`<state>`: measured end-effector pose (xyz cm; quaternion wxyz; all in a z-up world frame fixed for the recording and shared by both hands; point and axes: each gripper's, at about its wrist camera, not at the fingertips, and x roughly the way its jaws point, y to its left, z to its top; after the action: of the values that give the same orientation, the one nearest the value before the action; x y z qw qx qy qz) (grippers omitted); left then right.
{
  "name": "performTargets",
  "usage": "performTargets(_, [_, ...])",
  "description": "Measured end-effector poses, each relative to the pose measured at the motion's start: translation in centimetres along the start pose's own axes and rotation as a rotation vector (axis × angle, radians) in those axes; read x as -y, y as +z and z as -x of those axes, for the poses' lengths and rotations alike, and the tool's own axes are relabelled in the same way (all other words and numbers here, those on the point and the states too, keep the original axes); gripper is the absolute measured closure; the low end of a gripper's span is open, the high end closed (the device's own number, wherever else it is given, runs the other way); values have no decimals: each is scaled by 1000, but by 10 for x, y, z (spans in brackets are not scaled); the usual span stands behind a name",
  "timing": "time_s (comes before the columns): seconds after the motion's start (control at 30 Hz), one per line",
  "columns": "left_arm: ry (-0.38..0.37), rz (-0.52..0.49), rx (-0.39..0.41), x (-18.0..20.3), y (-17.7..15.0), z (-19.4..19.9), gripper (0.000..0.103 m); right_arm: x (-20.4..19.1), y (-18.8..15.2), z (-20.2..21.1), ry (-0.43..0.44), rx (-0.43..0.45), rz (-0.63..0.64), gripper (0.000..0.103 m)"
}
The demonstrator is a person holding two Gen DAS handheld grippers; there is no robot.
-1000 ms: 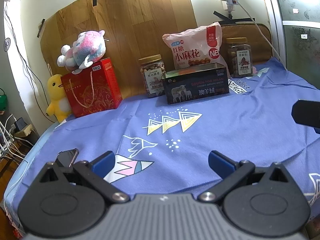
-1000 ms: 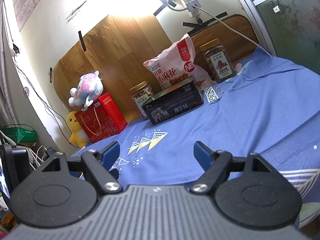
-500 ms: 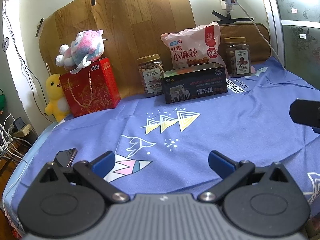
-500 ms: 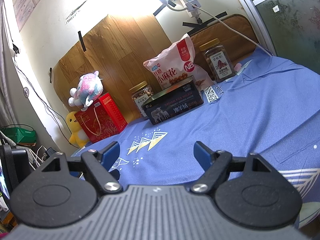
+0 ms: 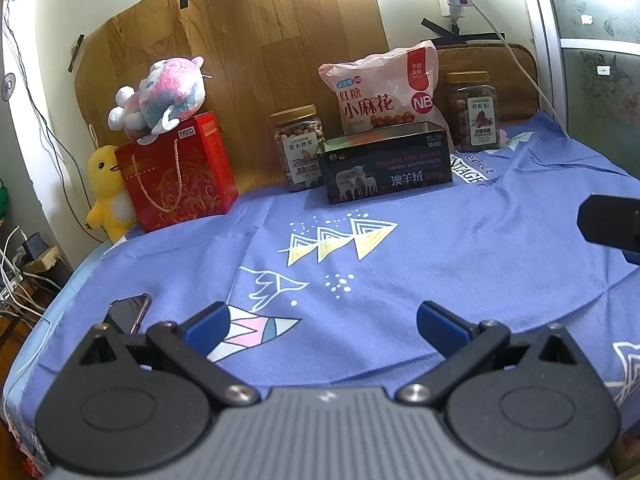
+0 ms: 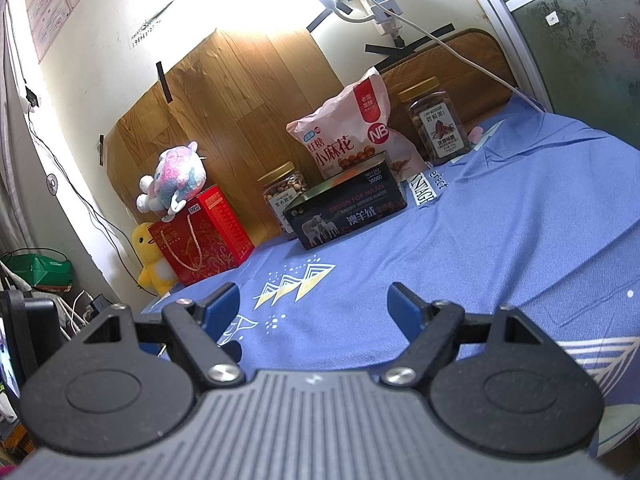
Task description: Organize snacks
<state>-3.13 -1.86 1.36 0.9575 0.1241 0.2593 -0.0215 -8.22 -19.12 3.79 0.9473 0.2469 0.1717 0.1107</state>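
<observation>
At the far edge of the blue cloth (image 5: 440,264) stand a pink snack bag (image 5: 386,92) (image 6: 348,136), a gold-lidded nut jar (image 5: 298,148) (image 6: 282,198) to its left, a second jar (image 5: 474,114) (image 6: 436,124) to its right, and an open dark box (image 5: 386,172) (image 6: 348,214) in front. My left gripper (image 5: 322,320) is open and empty, low over the near cloth. My right gripper (image 6: 314,306) is open and empty, also near; part of it shows at the right edge of the left wrist view (image 5: 610,226).
A red gift bag (image 5: 180,176) (image 6: 206,236) with a plush toy (image 5: 164,94) on top stands far left, a yellow duck plush (image 5: 106,192) beside it. A phone (image 5: 128,314) lies on the cloth near my left finger. Cables hang off the left side.
The left wrist view has shifted slightly, the far objects sitting a little lower and left in frame. The right gripper has not moved. Both stay open.
</observation>
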Motion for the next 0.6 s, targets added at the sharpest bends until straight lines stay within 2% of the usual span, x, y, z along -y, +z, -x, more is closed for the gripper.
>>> performTargets(0.6, [-18, -2, -14, -2, 1, -1, 0, 0, 1, 0, 0, 0, 0, 20])
